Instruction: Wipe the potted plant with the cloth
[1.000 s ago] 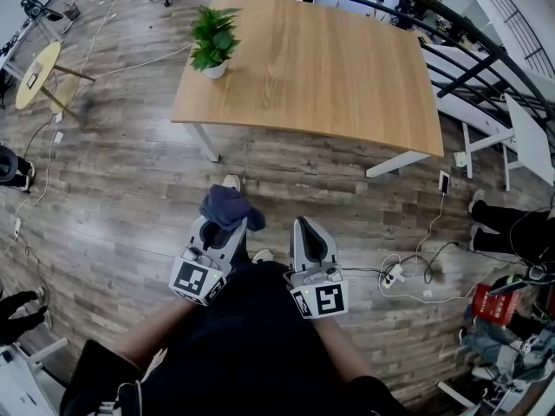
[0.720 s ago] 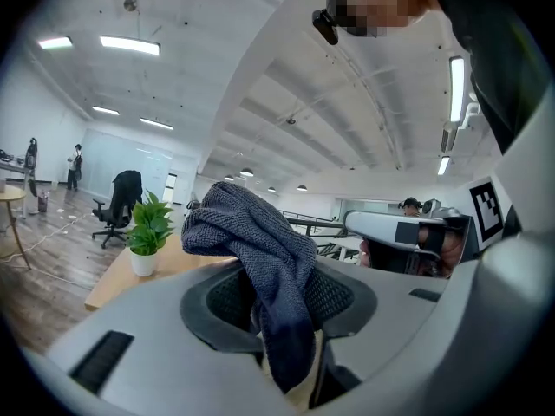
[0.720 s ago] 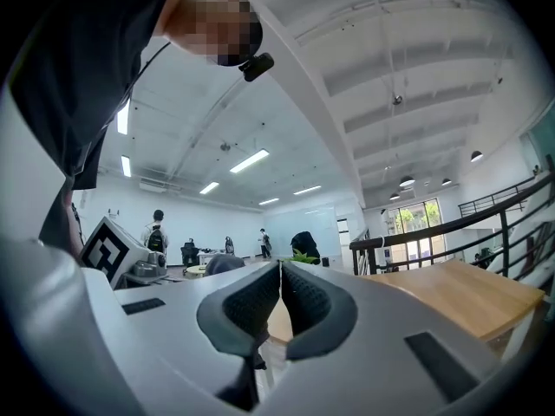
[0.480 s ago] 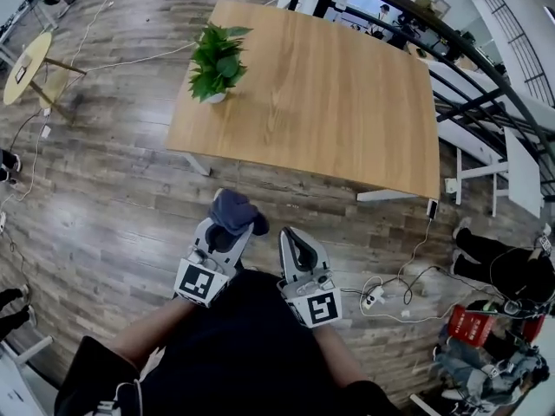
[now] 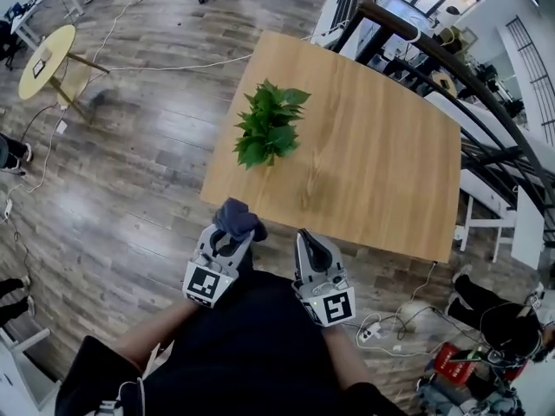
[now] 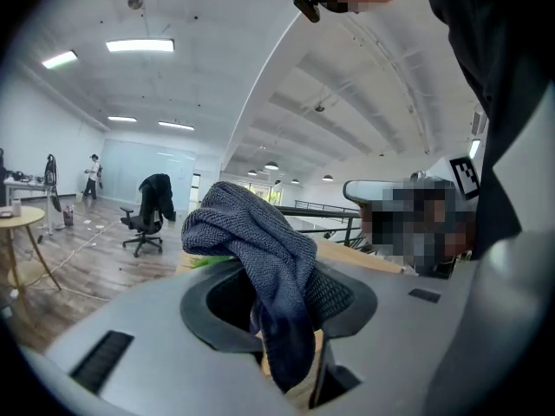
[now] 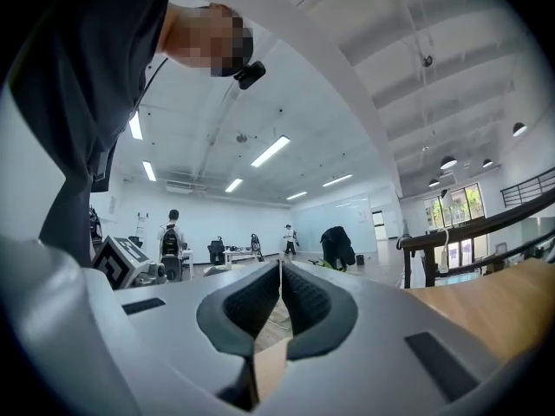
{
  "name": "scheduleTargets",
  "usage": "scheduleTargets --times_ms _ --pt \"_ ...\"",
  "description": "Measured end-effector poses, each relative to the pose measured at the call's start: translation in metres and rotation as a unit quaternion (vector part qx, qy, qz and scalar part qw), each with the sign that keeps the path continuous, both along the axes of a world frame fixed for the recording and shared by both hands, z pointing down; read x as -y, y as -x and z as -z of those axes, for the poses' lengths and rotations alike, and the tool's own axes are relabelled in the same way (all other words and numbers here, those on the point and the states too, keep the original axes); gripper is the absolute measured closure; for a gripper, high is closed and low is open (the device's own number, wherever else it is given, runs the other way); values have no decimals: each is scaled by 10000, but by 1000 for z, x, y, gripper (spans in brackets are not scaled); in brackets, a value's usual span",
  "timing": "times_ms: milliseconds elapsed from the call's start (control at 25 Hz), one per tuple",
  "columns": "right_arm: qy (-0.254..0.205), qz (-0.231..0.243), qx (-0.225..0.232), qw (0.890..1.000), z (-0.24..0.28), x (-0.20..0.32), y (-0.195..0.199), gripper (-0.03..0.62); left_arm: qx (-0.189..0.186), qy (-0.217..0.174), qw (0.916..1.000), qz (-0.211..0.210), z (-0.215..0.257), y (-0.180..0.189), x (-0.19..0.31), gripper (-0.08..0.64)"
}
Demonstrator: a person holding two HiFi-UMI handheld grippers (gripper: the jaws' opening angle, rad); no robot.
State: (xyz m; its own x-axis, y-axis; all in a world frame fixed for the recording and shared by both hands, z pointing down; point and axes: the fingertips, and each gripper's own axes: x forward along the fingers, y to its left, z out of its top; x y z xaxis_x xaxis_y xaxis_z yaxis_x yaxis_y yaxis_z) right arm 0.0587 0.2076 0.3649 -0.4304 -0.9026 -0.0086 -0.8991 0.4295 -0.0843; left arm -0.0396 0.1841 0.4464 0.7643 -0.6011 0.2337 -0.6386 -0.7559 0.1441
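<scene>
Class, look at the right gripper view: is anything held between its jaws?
No: the right gripper has its jaws shut together with nothing between them.

Bright ceiling-strip light, soft shadows, strong fisheye warp, dark vignetted corners.

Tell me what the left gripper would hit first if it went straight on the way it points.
Probably the potted plant: the left gripper, shut on the cloth, aims across the near edge of the table toward its leaves. Height is unclear, so the cloth could catch the table edge first.
</scene>
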Motion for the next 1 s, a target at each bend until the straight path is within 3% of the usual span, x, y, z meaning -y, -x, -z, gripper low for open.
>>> scheduleTargets --times_ms 120,440,600,760,840,920,1000 --pt "75 21 -133 9999 -8 34 9 572 155 -186 9997 2 -9 13 34 397" --pt "442 192 -606 9970 -54 81 13 572 472 -120 9988 55 -49 32 79 397" --pt "686 427 -708 9942 -82 101 16 572 646 -13 9979 29 -76 35 95 397" --pt "779 800 -899 9897 -108 127 20 572 1063 -72 9943 -21 -98 33 120 397" --pt "863 1112 -1007 9849 -121 132 21 572 1040 207 9943 142 -111 34 128 397" --pt "1112 1371 -1208 9769 -139 134 16 572 790 770 9927 478 -127 38 134 397" --pt "1452 1575 -1438 9661 -164 139 12 515 553 1327 9858 870 -143 49 148 397"
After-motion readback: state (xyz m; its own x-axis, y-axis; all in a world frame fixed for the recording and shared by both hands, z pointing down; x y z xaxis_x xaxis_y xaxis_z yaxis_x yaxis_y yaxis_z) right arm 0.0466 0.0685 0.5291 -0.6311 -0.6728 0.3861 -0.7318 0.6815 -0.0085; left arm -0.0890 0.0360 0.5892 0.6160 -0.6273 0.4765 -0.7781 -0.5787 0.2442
